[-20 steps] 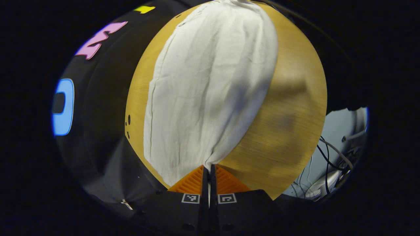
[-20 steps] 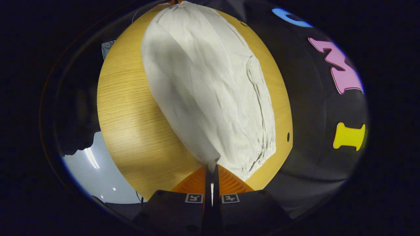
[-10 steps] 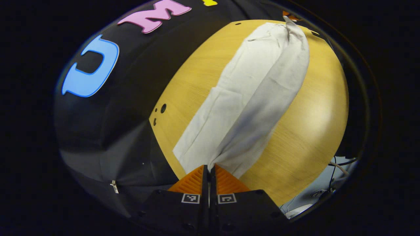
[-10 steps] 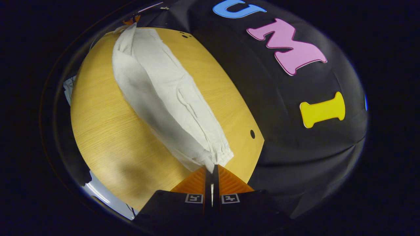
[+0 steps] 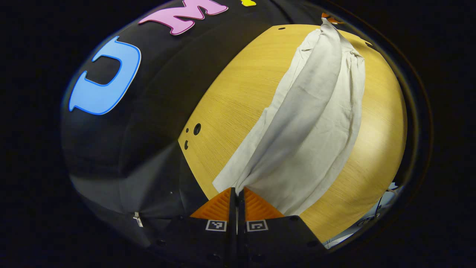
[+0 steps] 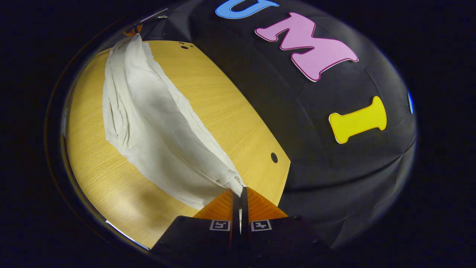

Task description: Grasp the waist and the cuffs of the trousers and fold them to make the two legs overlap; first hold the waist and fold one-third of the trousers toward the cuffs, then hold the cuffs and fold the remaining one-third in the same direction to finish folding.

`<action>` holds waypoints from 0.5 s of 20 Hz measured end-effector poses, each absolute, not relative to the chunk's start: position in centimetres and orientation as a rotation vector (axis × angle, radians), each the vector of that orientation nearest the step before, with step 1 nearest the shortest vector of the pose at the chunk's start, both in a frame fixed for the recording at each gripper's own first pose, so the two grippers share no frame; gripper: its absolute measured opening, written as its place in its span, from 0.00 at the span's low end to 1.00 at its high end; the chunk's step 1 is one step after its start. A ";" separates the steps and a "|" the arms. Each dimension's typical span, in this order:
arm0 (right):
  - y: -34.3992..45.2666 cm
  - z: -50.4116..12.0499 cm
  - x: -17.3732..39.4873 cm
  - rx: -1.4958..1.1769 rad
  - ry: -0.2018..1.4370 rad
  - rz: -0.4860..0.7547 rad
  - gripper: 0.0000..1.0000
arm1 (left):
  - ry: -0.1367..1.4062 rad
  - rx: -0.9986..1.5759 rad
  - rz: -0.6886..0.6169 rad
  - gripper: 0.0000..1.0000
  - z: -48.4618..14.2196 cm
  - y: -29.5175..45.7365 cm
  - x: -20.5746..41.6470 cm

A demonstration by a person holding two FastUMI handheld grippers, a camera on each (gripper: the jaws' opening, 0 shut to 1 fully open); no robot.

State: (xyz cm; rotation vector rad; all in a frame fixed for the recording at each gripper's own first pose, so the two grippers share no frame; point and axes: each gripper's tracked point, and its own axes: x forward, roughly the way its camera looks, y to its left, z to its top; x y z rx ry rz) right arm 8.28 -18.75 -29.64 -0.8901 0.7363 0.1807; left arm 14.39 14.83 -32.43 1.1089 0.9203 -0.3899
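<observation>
White trousers (image 5: 316, 123) stretch lengthwise across the round wooden table (image 5: 238, 96). My left gripper (image 5: 237, 190) is shut on the cuff end, at the table's near rim. In the right gripper view, my right gripper (image 6: 240, 190) is shut on the gathered waist end of the trousers (image 6: 148, 123). The pinched edge hangs as a raised ridge between the two grippers, and the cloth below it drapes onto the table (image 6: 223, 111). Far off, the right gripper (image 5: 329, 16) appears at the trousers' other end in the left gripper view, and the left gripper (image 6: 132, 29) likewise in the right gripper view.
The black cloth wall runs close along one side of the table. Small holes (image 5: 196, 128) mark the tabletop near that side, with another hole (image 6: 274, 157) by the waist end. Bare wood lies on the side away from the wall. Cables (image 5: 372, 219) lie on the floor beyond the rim.
Both grippers have carried the pinched long edge up and across. The trousers went from a wide flat spread to a narrower, doubled strip with a raised ridge. Both cameras swung toward the wall.
</observation>
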 end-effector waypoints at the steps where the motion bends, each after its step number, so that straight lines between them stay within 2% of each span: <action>1: -18.9 -30.2 8.6 -0.892 0.749 0.182 0.05 | 0.932 1.105 -0.393 0.05 -33.0 14.8 14.7; 10: -19.3 -35.8 12.7 -0.868 0.866 0.210 0.05 | 1.067 1.105 -0.412 0.05 -38.5 15.6 17.4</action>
